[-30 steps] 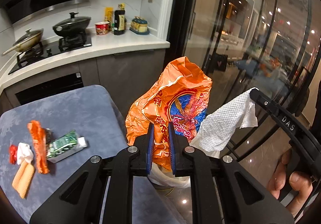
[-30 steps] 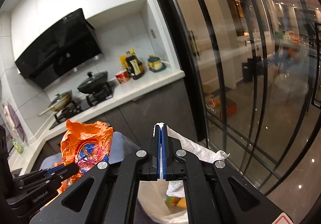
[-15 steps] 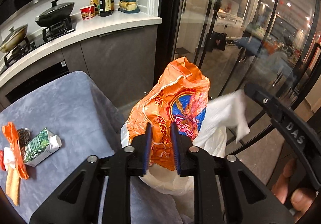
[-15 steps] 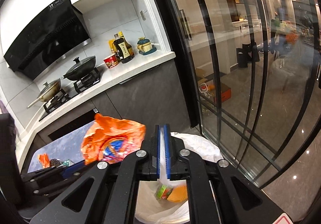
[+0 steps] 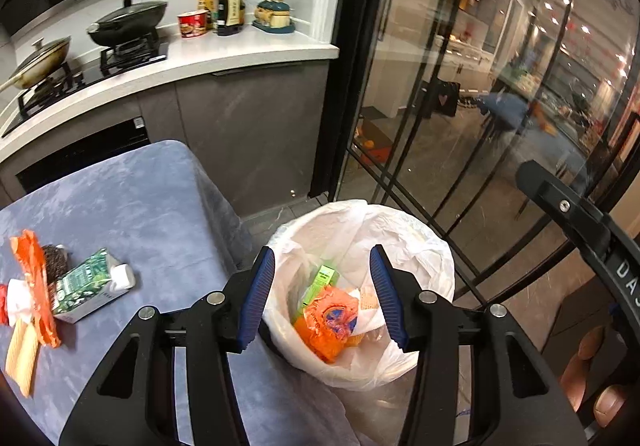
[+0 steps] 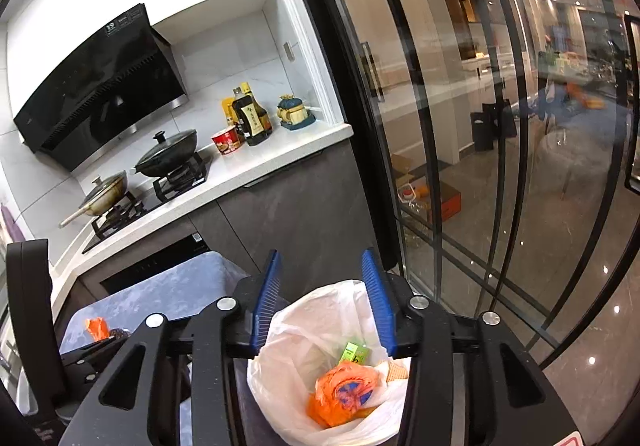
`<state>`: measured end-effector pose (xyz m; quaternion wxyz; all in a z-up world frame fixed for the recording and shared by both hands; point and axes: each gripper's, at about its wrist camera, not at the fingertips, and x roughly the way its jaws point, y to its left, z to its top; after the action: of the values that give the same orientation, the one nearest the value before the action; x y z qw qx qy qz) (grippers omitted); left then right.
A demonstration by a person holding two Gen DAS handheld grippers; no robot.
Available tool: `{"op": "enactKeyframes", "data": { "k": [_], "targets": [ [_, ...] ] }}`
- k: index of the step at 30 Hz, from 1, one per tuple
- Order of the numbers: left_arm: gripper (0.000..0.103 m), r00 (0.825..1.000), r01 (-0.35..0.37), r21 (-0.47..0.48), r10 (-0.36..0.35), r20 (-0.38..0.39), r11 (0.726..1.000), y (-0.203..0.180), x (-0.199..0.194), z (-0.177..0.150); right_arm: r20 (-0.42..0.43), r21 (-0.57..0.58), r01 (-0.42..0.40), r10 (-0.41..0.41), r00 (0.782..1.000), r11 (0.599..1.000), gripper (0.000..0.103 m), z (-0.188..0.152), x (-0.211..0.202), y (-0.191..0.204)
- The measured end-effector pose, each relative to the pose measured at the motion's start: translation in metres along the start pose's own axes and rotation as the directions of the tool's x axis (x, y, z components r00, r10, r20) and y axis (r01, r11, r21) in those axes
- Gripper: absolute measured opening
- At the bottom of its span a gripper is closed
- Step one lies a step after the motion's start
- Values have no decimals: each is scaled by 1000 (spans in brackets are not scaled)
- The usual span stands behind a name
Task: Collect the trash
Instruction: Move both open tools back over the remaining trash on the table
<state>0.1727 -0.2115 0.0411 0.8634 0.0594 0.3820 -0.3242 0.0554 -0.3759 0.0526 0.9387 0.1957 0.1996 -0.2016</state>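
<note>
A bin lined with a white bag point(image 5: 432, 242) point(image 6: 288, 330) stands on the floor beside the blue table. The orange snack bag point(image 5: 328, 322) point(image 6: 344, 390) lies inside it, with a green carton point(image 5: 320, 280) and a white paper towel point(image 5: 370, 316). My left gripper point(image 5: 322, 292) hangs over the bin, its jaws opening, nothing between them. My right gripper point(image 6: 320, 296) is also above the bin, jaws opening and empty. On the table lie a green carton point(image 5: 86, 286), an orange wrapper point(image 5: 34, 270) and other scraps.
The blue-clothed table point(image 5: 132, 206) borders the bin on the left. A kitchen counter point(image 5: 224, 54) with a stove, pans and bottles runs behind. Glass doors with black frames point(image 5: 440, 126) stand to the right. A hand point(image 5: 592, 386) holds the right tool.
Both grippers opened. The orange snack bag dropped from the left gripper into the bin, and the paper towel dropped from the right one. The left gripper sank toward the bin.
</note>
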Motion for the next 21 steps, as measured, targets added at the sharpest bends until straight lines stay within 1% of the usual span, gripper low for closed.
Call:
{"op": "enactKeyframes", "data": {
  "k": [2, 4, 8, 10, 14, 17, 19, 21],
  "targets": [
    [47, 1000, -7, -20, 7, 14, 1000, 10, -10, 0, 6, -6, -12, 12, 1000, 1000, 48, -1, -5, 8],
    [48, 999, -14, -37, 15, 28, 999, 21, -19, 0, 13, -10, -24, 24, 1000, 1000, 50, -2, -9, 16],
    [53, 997, -40, -86, 46, 60, 995, 50, -42, -2, 14, -19, -60, 60, 998, 998, 52, -5, -16, 35],
    [54, 994, -65, -122, 74, 76, 990, 70, -56, -5, 11, -29, -82, 82, 997, 996, 52, -8, -18, 47],
    [55, 987, -110, -162, 126, 96, 981, 100, -76, -9, -6, -63, -124, 124, 992, 990, 52, -16, -21, 78],
    [55, 981, -143, -196, 165, 102, 970, 125, -91, -14, -26, -80, -159, 158, 987, 984, 52, -24, -20, 101],
    [57, 977, -162, -224, 188, 103, 961, 142, -101, -18, -38, -88, -180, 178, 983, 980, 52, -29, -19, 114],
    [58, 969, -192, -246, 223, 105, 950, 160, -110, -22, -55, -104, -206, 201, 978, 973, 52, -36, -17, 133]
  ]
}}
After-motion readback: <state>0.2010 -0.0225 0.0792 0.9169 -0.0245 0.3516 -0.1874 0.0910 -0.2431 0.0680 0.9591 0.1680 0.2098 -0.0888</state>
